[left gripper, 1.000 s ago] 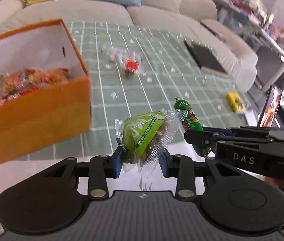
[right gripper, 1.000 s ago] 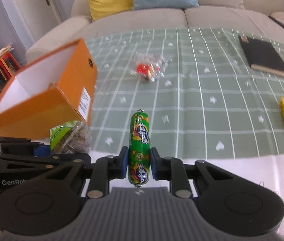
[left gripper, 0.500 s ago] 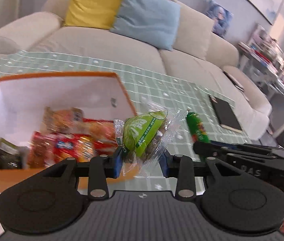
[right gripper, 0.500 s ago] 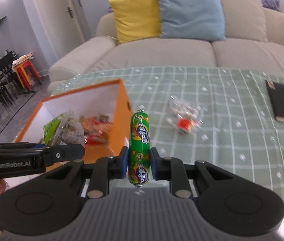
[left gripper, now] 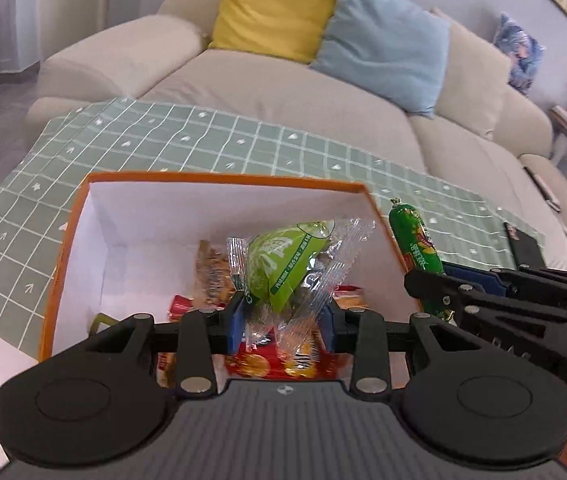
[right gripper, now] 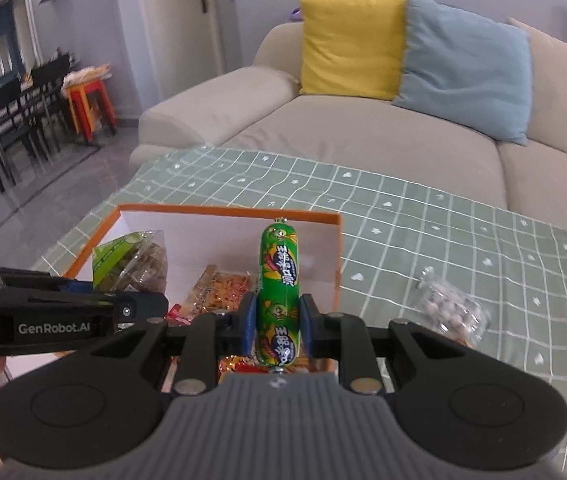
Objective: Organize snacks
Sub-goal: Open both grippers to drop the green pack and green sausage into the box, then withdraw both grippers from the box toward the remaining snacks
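Observation:
My left gripper [left gripper: 281,322] is shut on a clear packet with a green label [left gripper: 287,264] and holds it above the open orange box [left gripper: 219,178], which has several red and orange snack packs inside. My right gripper [right gripper: 277,320] is shut on a green sausage stick [right gripper: 279,280], held upright over the same box [right gripper: 227,211]. The sausage [left gripper: 413,240] shows at the box's right edge in the left wrist view. The left gripper's packet [right gripper: 129,264] shows at the left in the right wrist view.
A clear bag of small round snacks [right gripper: 449,312] lies on the green checked tablecloth [right gripper: 423,216] right of the box. A black notebook [left gripper: 525,248] lies at the far right. A beige sofa [right gripper: 363,136] with yellow and blue cushions stands behind the table.
Both grippers have moved left and up from the table's near edge to above the orange box, each still holding its snack. The box's inside has come into view.

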`<state>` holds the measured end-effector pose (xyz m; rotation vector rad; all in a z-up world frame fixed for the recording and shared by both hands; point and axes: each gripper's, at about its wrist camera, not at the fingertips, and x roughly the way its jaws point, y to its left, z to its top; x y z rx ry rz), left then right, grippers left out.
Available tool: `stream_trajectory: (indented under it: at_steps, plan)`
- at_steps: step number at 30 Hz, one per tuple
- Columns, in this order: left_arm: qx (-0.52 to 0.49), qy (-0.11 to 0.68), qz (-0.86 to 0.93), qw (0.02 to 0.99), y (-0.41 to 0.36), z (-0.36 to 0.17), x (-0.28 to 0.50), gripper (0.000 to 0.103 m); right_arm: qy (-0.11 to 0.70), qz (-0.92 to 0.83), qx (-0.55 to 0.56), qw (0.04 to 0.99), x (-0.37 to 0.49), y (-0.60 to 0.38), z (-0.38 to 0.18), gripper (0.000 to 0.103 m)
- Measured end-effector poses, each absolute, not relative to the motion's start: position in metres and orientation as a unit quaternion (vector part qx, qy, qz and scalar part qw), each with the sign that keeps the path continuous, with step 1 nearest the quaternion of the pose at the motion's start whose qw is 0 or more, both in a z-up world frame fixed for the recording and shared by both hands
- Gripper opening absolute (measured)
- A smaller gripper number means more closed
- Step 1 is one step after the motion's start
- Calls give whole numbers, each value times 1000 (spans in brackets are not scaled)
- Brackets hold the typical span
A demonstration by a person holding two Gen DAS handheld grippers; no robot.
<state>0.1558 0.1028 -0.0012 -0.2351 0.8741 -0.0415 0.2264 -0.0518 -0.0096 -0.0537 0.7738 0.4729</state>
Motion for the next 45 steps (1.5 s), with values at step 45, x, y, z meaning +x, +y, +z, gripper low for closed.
stream_trajectory:
  at_steps: [45]
  plan:
    - [-73, 513, 30, 855, 100, -56, 201, 64, 408, 208, -148, 877, 262, -12, -70, 42]
